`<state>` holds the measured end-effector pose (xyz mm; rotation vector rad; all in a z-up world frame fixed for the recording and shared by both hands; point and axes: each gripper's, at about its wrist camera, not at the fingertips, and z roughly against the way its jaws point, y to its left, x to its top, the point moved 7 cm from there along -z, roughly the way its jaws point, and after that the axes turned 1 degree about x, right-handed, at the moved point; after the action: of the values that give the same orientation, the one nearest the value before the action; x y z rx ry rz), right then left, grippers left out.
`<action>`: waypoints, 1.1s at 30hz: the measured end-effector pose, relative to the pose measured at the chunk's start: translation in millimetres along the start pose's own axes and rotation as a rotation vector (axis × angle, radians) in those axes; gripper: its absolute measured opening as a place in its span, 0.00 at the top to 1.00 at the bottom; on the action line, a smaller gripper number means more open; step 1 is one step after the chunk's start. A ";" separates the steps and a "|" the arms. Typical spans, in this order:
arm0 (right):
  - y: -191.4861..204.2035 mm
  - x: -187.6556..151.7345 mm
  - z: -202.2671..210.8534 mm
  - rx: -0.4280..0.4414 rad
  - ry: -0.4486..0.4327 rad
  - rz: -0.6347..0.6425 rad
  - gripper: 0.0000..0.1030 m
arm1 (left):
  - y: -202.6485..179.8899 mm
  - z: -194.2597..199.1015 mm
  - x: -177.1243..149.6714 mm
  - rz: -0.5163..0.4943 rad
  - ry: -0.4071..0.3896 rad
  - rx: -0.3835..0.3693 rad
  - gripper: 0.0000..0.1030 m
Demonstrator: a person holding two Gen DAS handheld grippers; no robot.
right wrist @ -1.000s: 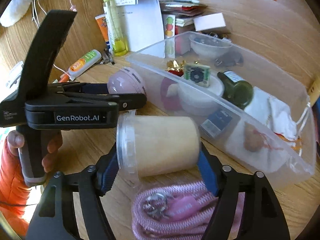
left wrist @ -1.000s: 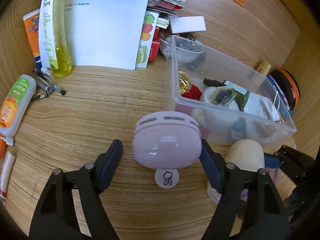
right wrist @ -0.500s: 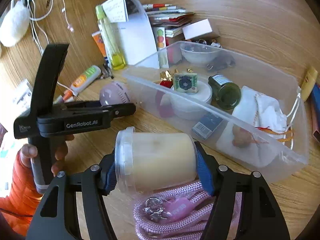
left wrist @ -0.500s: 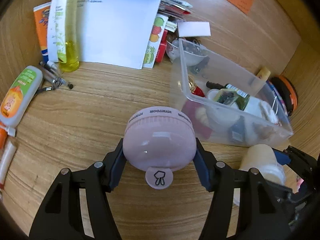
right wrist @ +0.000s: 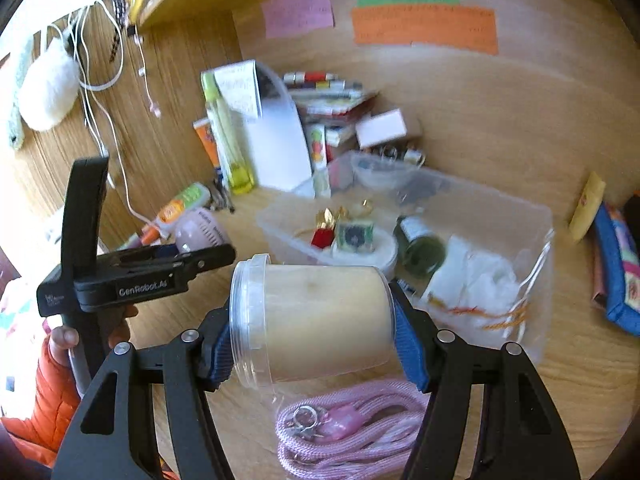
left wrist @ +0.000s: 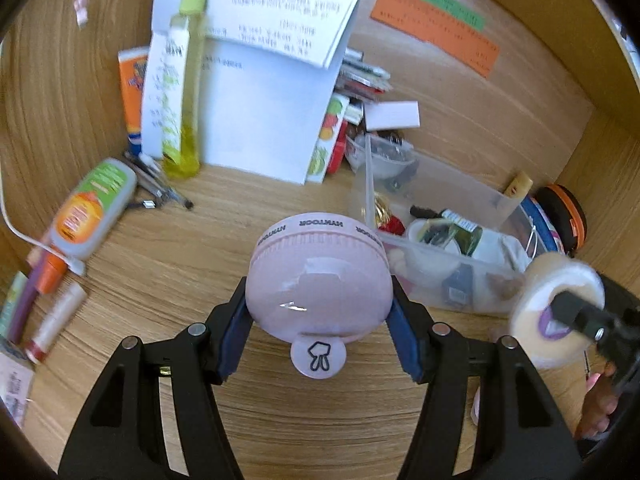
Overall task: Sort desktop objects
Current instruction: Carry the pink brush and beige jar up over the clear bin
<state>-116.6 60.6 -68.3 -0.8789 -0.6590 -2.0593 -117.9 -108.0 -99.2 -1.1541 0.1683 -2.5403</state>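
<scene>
Landmark: clear bin (left wrist: 472, 200) on the wooden tabletop (left wrist: 168, 256).

Left wrist view, left to right. Far left of the bin: orange-and-green tube (left wrist: 90, 212) lying flat, a white cable beside it. Nearer the bin, a yellow bottle (left wrist: 184, 92) upright against white papers (left wrist: 260, 108). Left gripper (left wrist: 318, 328): fingers (left wrist: 234, 336) clamped on a pink round case (left wrist: 318, 280), lettering on its rim, tab with a rabbit mark below. Case sits just left of the bin, in front of its near corner; whether it rests on the tabletop or is raised, cannot tell. Right edge: lid end of a cream jar (left wrist: 556, 316), blurred.

Right wrist view, left to right. Left gripper (right wrist: 224, 254) seen side-on, case (right wrist: 200, 230) at its tip, left of the bin (right wrist: 500, 208). Right gripper (right wrist: 316, 344): fingers (right wrist: 410, 356) pinched on the cream jar (right wrist: 316, 316), jar on its side, in front of the bin. Only here: pink cord (right wrist: 352, 432) coiled on the tabletop below the jar; bin contents, with a green bottle (right wrist: 422, 246) and white cloth (right wrist: 476, 280); blue pouch (right wrist: 612, 272) right of the bin.
</scene>
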 end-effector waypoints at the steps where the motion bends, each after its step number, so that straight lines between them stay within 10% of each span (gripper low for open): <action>1: -2.4 4.2 4.4 -0.008 -0.015 0.001 0.39 | -0.1 2.4 3.1 -0.004 -0.011 0.005 0.40; 18: -76.9 49.7 17.7 -0.182 -0.115 -0.063 0.39 | -56.6 8.2 59.6 -0.124 -0.072 -0.083 0.40; 33: -130.0 57.2 -38.3 -0.239 -0.022 -0.144 0.39 | -103.3 -75.9 81.2 -0.195 0.044 -0.104 0.40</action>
<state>-262.4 80.3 -67.8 -1.0151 -0.5068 -2.2942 -251.1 -43.1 -66.5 -1.2068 0.2106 -2.7585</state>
